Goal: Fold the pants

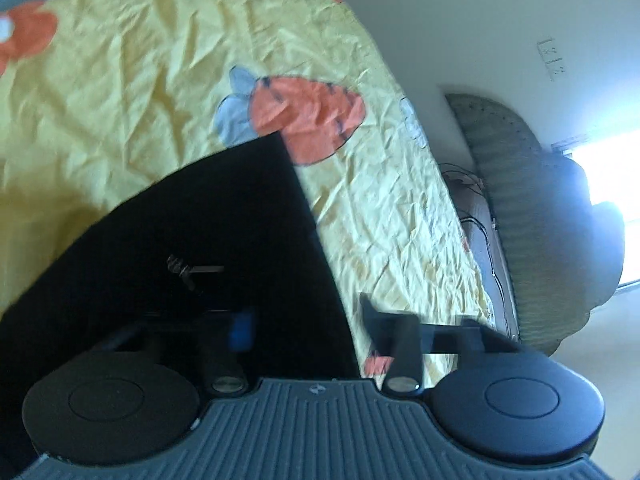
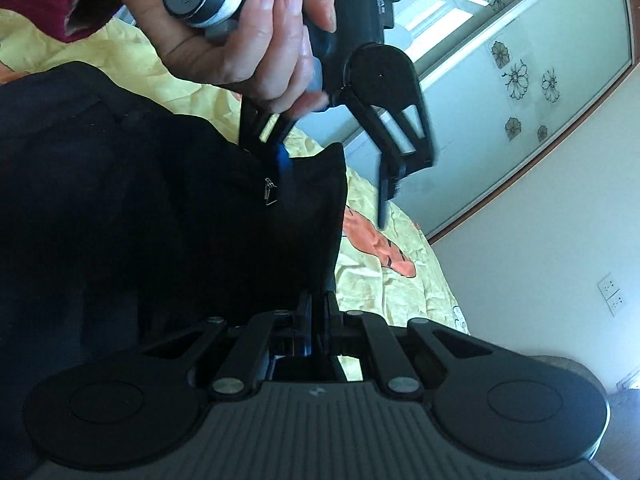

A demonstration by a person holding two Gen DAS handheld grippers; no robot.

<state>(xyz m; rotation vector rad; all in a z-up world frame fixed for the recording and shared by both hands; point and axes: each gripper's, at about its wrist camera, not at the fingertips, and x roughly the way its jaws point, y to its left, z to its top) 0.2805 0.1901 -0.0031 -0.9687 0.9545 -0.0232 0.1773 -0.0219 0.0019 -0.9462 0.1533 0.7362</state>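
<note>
The black pants (image 2: 168, 216) are held raised over the bed's yellow sheet (image 1: 140, 80). The right gripper (image 2: 318, 312) is clamped on their edge; the left gripper (image 2: 328, 168) is spread wide, one finger against the fabric.

Wrinkly yellow bedsheet (image 1: 140, 92) with an orange strawberry print (image 1: 308, 116) covers the bed. Green wicker-looking chair (image 1: 532, 208) sits beside it, white wall sockets (image 2: 612, 294) nearby, plus a flower-patterned sliding wardrobe door (image 2: 520, 64).
</note>
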